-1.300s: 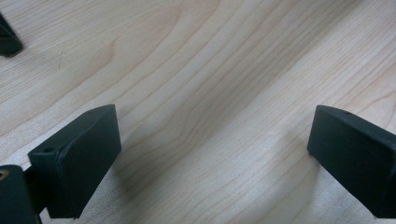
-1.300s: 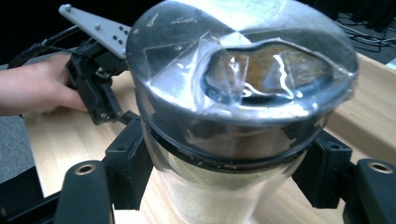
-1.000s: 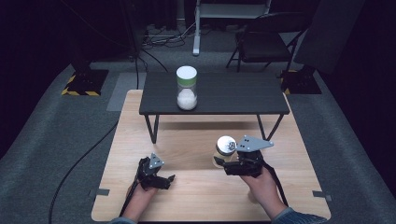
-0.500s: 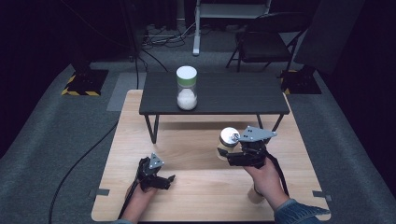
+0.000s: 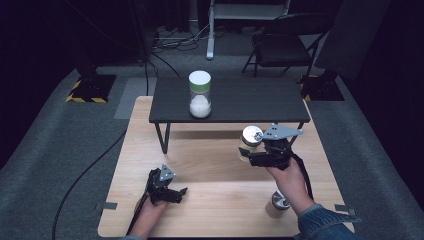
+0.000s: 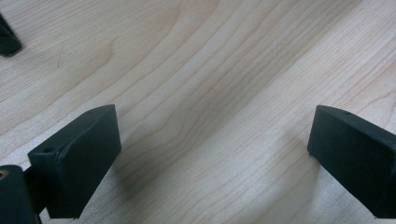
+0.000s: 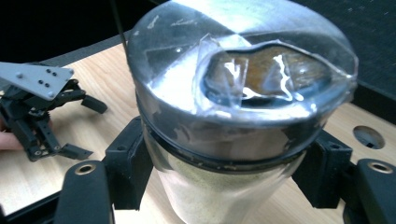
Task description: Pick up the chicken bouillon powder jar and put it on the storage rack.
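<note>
The right gripper (image 5: pixel 248 156) is clamping its jaws against both sides of a glass jar (image 5: pixel 249 142), holding it off the wooden table (image 5: pixel 220 165) at the right, just before the black shelf (image 5: pixel 230 100). The jar is carrying a shiny metal lid (image 7: pixel 238 74) and pale powder. The left gripper (image 5: pixel 172 192) is resting near left, jaws standing wide apart, gripping nothing.

Black shelf (image 5: pixel 235 100) (w/ jar (image 5: pixel 200 94)) blocks far side.
</note>
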Available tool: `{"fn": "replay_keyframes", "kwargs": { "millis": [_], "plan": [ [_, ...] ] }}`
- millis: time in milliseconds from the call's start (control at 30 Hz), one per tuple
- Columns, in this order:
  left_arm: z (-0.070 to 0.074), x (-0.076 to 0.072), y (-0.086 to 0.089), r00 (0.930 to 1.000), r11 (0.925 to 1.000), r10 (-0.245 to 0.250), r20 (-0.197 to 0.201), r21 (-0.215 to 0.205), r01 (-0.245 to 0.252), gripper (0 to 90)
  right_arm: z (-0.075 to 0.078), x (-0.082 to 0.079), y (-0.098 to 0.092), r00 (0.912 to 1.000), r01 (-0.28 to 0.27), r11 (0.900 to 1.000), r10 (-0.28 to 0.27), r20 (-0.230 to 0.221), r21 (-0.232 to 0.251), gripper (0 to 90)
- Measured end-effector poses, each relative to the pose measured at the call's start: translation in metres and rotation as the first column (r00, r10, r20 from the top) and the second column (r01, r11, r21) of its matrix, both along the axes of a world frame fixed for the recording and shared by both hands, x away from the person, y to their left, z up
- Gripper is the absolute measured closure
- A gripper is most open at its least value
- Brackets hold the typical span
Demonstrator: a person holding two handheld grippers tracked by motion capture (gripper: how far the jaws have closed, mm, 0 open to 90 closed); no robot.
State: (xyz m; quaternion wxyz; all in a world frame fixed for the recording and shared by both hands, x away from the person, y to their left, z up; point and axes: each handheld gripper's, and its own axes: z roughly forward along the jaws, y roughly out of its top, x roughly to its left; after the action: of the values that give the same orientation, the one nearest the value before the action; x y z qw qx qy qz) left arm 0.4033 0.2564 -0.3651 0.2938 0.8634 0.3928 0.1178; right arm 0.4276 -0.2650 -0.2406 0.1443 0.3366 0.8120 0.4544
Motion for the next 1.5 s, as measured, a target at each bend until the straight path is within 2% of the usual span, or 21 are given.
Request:
{"fn": "replay_keyframes", "kwargs": {
  "millis": [200, 800, 1500],
  "plan": [
    [0.0, 0.0, 0.0, 1.0, 1.0, 0.0, 0.0, 0.0, 0.0, 2.6, 0.006, 0.006, 0.001, 0.9998, 0.012, 1.0, -0.012, 0.014, -0.013, 30.0],
    [0.0, 0.0, -0.001, 1.0, 1.0, 0.004, 0.0, -0.001, -0.004, 2.5, 0.029, 0.025, -0.001, 0.9985, 0.033, 0.999, -0.033, 0.043, -0.013, 30.0],
    [0.0, 0.0, -0.002, 0.9999, 0.9999, 0.01, -0.001, -0.002, -0.01, 2.5, 0.055, 0.055, 0.021, 0.9974, 0.009, 0.999, -0.007, 0.072, -0.033, 30.0]
  ]
}}
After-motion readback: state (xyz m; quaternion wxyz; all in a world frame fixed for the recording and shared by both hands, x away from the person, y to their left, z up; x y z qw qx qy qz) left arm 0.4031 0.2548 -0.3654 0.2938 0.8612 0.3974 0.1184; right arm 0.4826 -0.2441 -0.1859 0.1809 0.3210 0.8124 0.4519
